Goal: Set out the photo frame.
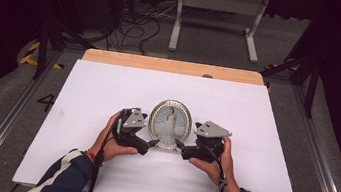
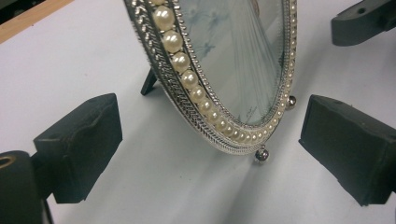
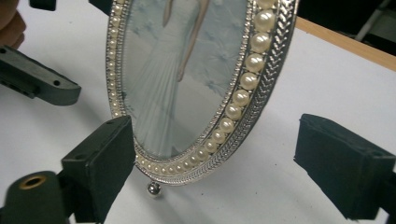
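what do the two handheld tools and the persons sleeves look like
Both the left tool and right tool are black with blocky black jaws, each topped by a grey three-cornered plate and trailing a black cable. The sleeves are dark navy; the left one has white stripes.

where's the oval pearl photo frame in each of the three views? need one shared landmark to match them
High view: oval photo frame stands upright mid-table, between the two grippers.
Left gripper view: its lower rim crosses top centre to lower middle, between that gripper's open fingers.
Right gripper view: frame runs from the top edge down to centre, front facing the camera.
Shared landmark: the ring of pearls just inside the silver rim, visible in all three.
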Motion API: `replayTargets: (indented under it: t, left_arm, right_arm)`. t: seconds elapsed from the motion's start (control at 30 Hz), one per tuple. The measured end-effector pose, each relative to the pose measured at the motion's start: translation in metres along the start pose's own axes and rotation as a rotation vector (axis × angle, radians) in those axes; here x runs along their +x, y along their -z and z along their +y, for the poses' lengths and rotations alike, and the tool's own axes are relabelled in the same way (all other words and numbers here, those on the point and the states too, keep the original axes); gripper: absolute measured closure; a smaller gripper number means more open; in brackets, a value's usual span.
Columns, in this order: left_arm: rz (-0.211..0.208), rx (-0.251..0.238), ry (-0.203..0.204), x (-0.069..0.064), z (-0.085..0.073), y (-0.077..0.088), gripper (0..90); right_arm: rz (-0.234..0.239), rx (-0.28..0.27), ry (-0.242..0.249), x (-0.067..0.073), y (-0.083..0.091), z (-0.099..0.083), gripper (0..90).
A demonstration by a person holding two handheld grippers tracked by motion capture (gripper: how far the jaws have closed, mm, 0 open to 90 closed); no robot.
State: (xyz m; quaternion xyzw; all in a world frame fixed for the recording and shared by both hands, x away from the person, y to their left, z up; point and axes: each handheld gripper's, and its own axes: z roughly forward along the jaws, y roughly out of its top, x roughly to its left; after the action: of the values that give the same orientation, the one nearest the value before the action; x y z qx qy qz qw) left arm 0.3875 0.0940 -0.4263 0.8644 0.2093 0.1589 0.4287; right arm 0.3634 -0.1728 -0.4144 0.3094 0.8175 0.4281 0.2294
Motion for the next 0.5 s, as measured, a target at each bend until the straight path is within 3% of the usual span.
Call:
replayTargets:
  t: [0.5]
  left_arm:
    - [0.058,0.029,-0.074,-0.005,0.0,0.013,7.2]
  right_arm:
    - [-0.041,0.045,0.094,0.0,0.01,0.0,15.9]
